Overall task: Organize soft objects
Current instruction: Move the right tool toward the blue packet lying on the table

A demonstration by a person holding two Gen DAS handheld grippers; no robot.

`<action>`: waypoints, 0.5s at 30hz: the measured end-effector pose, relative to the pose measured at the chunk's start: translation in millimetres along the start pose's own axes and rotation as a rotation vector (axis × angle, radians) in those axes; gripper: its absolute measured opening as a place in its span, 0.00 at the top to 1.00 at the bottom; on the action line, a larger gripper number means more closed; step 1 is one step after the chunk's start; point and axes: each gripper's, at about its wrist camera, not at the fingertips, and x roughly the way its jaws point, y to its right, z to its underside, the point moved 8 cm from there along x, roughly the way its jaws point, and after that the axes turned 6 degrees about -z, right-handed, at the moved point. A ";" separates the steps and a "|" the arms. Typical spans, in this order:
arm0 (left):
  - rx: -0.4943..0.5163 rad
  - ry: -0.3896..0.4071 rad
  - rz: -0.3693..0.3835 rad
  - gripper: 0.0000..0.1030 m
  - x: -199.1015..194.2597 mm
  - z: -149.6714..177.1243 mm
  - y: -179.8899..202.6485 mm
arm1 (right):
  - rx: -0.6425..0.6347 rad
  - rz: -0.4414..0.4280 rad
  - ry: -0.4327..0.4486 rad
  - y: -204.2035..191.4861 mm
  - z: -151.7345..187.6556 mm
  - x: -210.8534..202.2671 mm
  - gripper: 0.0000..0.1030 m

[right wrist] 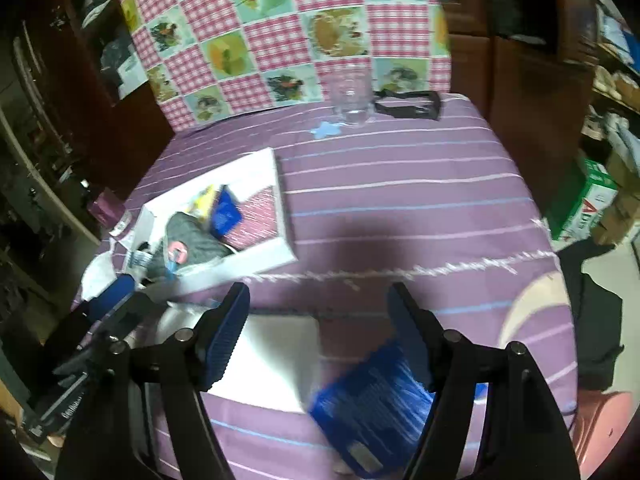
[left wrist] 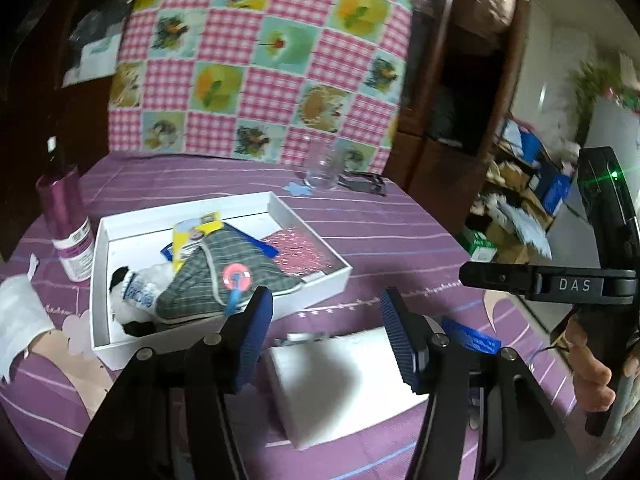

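Note:
A white box (left wrist: 308, 236) on the purple striped tablecloth holds a grey striped cloth (left wrist: 240, 264), a black-and-white plush toy (left wrist: 132, 296), a pink patterned packet (left wrist: 300, 248) and blue and yellow items. The box also shows in the right wrist view (right wrist: 280, 196). My left gripper (left wrist: 324, 336) is open and empty, above a white pad (left wrist: 344, 384) in front of the box. My right gripper (right wrist: 316, 332) is open and empty, above the same white pad (right wrist: 276, 360) and a blue packet (right wrist: 372, 404).
A purple bottle (left wrist: 66, 216) stands left of the box. A clear glass (left wrist: 320, 168) and a black strap (left wrist: 364, 182) sit at the table's far edge before a checked patchwork cloth (left wrist: 260, 60). Cluttered boxes (left wrist: 516, 208) lie beyond the right edge.

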 end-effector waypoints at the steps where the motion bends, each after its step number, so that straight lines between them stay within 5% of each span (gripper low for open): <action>1: 0.012 0.000 0.002 0.45 -0.4 1.3 3.9 | 0.005 0.004 0.001 6.7 5.3 -2.5 0.31; 11: 0.144 -0.035 -0.001 0.45 3.9 20.7 46.9 | 0.128 0.073 -0.061 61.7 45.0 -2.5 0.31; 15: 0.183 -0.038 -0.121 0.45 6.1 24.4 48.4 | 0.137 0.147 -0.162 77.5 62.8 10.2 0.31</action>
